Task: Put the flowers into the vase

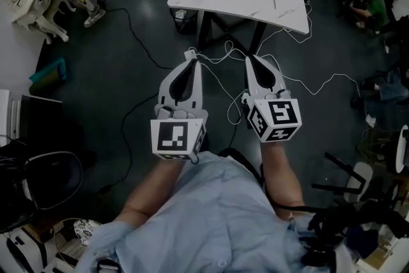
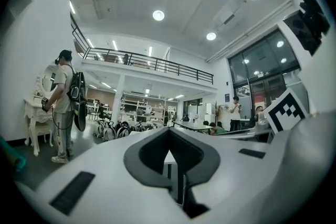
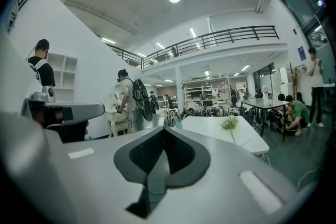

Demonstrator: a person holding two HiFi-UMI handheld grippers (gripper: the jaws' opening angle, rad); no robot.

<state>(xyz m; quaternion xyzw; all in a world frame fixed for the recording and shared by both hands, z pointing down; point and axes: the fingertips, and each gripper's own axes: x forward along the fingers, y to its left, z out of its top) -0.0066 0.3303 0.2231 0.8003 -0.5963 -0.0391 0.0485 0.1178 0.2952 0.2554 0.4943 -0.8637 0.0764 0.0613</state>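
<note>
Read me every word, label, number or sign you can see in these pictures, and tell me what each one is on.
No text in any view can be read.
On the left marker cube of the left gripper: black-and-white square patterns, no letters.
On the right marker cube of the right gripper: patterns only, the same.
On the blue wall sign: too small to read.
</note>
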